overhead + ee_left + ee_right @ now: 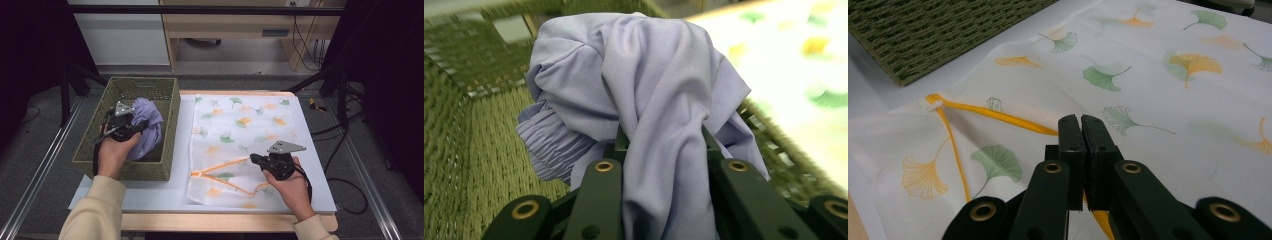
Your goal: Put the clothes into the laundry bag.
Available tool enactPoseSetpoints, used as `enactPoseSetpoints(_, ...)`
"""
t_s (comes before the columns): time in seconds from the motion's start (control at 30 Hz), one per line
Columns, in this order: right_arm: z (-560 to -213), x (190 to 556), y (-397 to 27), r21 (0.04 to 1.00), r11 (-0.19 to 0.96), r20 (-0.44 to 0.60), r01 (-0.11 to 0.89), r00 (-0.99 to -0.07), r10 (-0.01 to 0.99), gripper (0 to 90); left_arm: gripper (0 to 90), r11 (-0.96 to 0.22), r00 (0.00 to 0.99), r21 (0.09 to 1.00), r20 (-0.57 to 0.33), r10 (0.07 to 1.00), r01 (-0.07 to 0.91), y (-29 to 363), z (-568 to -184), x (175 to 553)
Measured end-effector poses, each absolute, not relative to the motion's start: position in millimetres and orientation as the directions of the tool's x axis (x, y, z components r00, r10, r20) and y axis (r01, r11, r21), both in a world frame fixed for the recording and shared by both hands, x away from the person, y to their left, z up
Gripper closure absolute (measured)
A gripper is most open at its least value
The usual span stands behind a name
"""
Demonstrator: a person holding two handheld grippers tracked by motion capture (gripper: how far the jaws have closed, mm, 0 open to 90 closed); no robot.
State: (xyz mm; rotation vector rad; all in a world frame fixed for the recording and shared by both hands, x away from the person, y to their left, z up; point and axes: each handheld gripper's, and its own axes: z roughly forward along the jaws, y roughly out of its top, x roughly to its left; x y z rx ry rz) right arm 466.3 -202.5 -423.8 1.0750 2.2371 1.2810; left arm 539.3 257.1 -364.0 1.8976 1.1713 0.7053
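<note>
White table [175, 192], basket [169, 125] at its left edge, free room right. Left gripper [664, 137] clamps the lilac garment [649, 85] over the basket, hiding its jaw tips. Right gripper [1081, 131], jaws closed, pinches the mesh bag [1158, 95]'s orange trim [998, 116].

High view: fixed above near edge, facing forward and down over whole white surface [310, 165]. Claw views: very close, along black jaws. Shared everywhere: green woven basket [167, 125], leaf-printed white cloth [245, 130].
</note>
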Motion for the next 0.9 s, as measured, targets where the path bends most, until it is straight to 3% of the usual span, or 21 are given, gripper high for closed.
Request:
enactPoseSetpoints(0.37, -426.3, 465.6, -202.2, 0.839, 0.308, 0.072, 0.449, -0.652, 0.755, 88.4, 72.4, -0.193, 0.437, 0.927, 0.036, 0.899, 0.321, 256.4, -339.6, 503.0)
enactPoseSetpoints(0.73, -430.2, 466.8, -203.3, 0.837, 0.274, 0.117, 0.473, -0.646, 0.754, 88.5, 72.3, -0.198, 0.552, 0.969, 0.084, 0.83, 0.15, 231.5, -312.6, 447.6)
enactPoseSetpoints(0.9, -433.0, 468.4, -202.4, 0.835, 0.272, 0.125, 0.479, -0.646, 0.753, 88.5, 72.2, -0.205, 0.594, 0.97, 0.087, 0.8, 0.134, 217.2, -309.7, 440.2)
